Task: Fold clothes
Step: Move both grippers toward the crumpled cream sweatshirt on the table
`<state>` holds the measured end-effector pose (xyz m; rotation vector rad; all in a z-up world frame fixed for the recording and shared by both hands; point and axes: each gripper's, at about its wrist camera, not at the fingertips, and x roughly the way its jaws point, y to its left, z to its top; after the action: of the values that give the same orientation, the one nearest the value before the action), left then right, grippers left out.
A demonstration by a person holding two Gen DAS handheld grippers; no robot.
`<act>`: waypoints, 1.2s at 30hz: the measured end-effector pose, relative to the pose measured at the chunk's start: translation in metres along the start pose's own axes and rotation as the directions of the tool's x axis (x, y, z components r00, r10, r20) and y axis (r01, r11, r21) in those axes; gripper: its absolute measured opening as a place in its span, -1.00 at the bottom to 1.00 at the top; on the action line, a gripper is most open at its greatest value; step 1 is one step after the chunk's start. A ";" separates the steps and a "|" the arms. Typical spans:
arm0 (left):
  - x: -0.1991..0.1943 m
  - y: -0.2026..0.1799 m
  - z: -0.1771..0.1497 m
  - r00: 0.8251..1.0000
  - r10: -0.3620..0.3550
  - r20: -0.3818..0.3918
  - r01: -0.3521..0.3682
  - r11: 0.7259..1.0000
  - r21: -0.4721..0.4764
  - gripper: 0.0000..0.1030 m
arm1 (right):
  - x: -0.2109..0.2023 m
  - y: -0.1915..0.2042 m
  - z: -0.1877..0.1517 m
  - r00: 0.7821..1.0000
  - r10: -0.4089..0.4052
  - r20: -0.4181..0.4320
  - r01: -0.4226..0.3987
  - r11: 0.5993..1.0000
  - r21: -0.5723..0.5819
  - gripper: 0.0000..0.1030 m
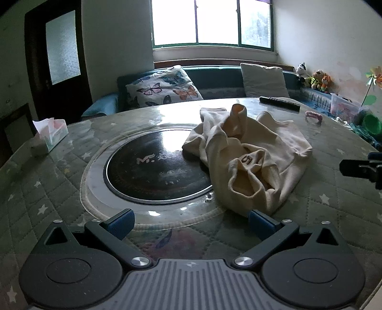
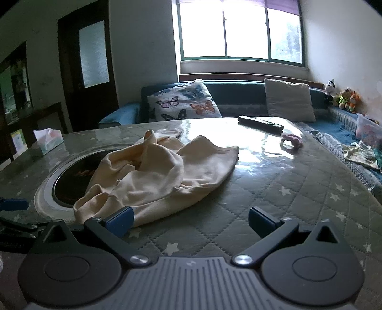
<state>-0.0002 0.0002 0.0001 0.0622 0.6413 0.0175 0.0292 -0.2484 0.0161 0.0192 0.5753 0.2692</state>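
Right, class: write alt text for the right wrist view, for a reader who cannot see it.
A crumpled cream garment lies unfolded on a quilted table, partly over a round black hob. The open right hand-held gripper sits just short of it, holding nothing. Behind are a remote and a tissue box.

Daylight only, from the window [image 1: 212,22] ahead of me: blown out white in both views. Strong glare streaks on the glossy table [image 2: 260,143] cover. Door [image 1: 55,59] side is dim, near black. Heavy fisheye bending, dark vignette corners. Focus acceptable; sofa toys [image 1: 318,80] soft.
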 end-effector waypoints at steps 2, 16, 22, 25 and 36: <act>0.000 0.001 0.000 1.000 0.007 -0.002 -0.007 1.000 0.001 1.00 | -0.001 0.003 -0.001 1.000 0.003 -0.003 -0.003 1.000 -0.014 1.00; -0.003 -0.004 -0.003 0.999 0.014 -0.031 -0.014 1.000 0.019 1.00 | -0.001 0.018 -0.011 0.998 0.039 -0.053 -0.042 0.997 -0.060 0.98; -0.002 -0.007 -0.002 0.999 0.017 -0.039 -0.015 0.999 0.029 1.00 | 0.001 0.022 -0.014 0.996 0.048 -0.069 -0.053 0.996 -0.072 0.98; -0.001 -0.007 -0.003 0.999 0.018 -0.040 -0.017 0.999 0.030 1.00 | 0.003 0.023 -0.015 0.995 0.054 -0.082 -0.060 0.995 -0.076 0.98; 0.000 -0.009 -0.002 0.999 0.018 -0.043 -0.017 0.999 0.037 1.00 | 0.010 0.024 -0.018 0.991 0.046 -0.122 -0.056 0.995 -0.081 0.98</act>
<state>-0.0019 -0.0086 -0.0023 0.1027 0.6845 0.0241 0.0217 -0.2233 -0.0028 -0.0644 0.6837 0.3457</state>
